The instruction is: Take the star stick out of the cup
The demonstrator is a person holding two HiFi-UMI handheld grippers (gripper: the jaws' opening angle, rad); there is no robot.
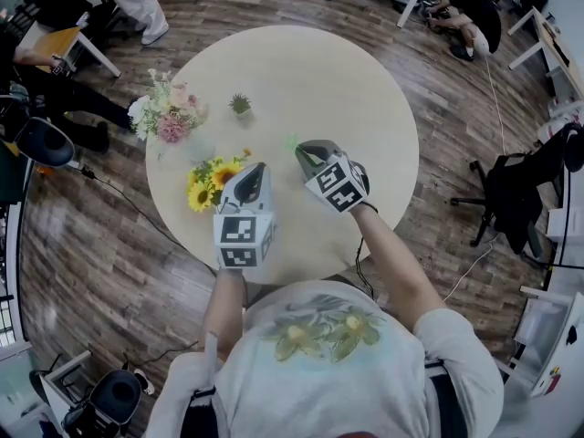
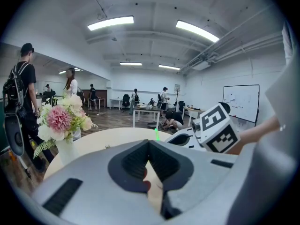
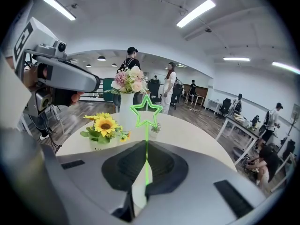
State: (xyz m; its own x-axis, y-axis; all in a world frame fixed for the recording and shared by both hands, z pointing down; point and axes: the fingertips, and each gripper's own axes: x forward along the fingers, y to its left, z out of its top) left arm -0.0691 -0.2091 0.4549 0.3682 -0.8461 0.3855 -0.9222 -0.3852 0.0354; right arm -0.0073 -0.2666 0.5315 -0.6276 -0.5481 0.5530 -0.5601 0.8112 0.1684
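Star stick [image 3: 146, 142] stands upright, pinched at its stem between the right gripper's [image 1: 303, 151] jaws, above the round counter [image 1: 310, 71]. Beside it the left gripper's [image 2: 149, 143] jaws are pressed together. Sunflowers [image 3: 104, 124] fill a low pot [image 3: 96, 146]; pink blooms [image 2: 58, 118] sit in a white vase [image 2: 65, 153].

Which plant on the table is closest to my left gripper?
The yellow sunflowers, right beside the left gripper; the pink bouquet and small green plant stand farther back.

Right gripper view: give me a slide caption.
Right gripper shut on the green star stick, sunflowers and round table beyond.
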